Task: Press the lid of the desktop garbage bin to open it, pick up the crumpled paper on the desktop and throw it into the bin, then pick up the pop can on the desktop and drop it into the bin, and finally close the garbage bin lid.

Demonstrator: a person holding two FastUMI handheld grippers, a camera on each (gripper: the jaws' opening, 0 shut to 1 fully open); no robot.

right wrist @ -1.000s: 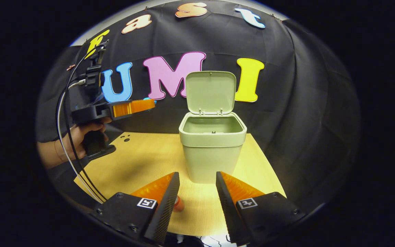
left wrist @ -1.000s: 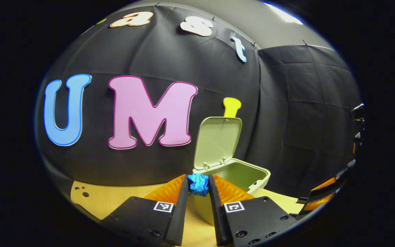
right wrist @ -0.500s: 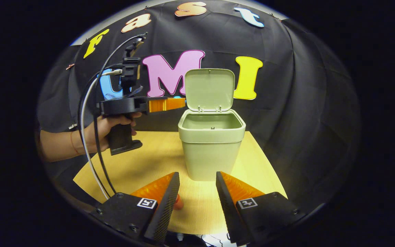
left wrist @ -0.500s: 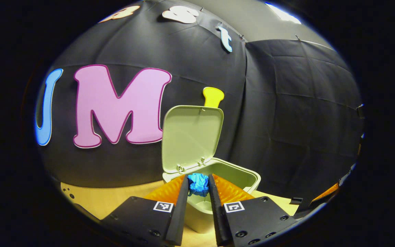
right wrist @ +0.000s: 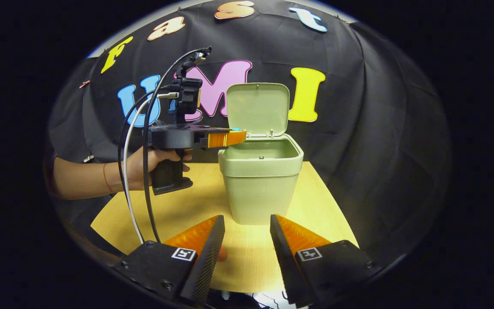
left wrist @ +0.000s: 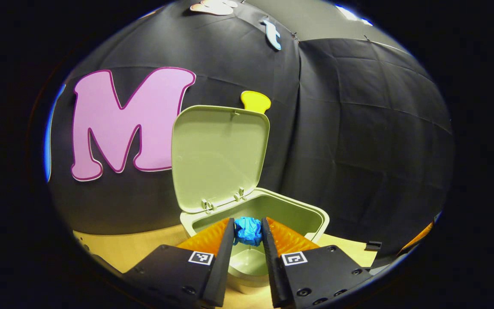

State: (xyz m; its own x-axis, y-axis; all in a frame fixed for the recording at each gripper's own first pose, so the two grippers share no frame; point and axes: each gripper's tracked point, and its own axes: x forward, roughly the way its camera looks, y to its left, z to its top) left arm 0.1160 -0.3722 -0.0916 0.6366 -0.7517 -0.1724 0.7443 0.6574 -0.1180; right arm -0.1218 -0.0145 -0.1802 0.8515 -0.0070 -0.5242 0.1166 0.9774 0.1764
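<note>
Over the bin mouth: left gripper (left wrist: 247,229) clamped on blue crumpled paper (left wrist: 247,230).
Near desk (right wrist: 178,210) edge, right gripper (right wrist: 245,234) hovers with fingers apart, nothing between them; an orange-red bit, maybe the pop can (right wrist: 222,255), peeks beside its finger. Farther back sits the green bin (right wrist: 260,180), lid (right wrist: 257,108) upright, hand (right wrist: 144,165) holding left gripper at its rim.

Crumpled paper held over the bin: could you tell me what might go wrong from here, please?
1. The left gripper holds the blue crumpled paper just past the near rim of the green bin; released now, it might catch that rim.
2. Pushing further could knock the upright lid.
</note>
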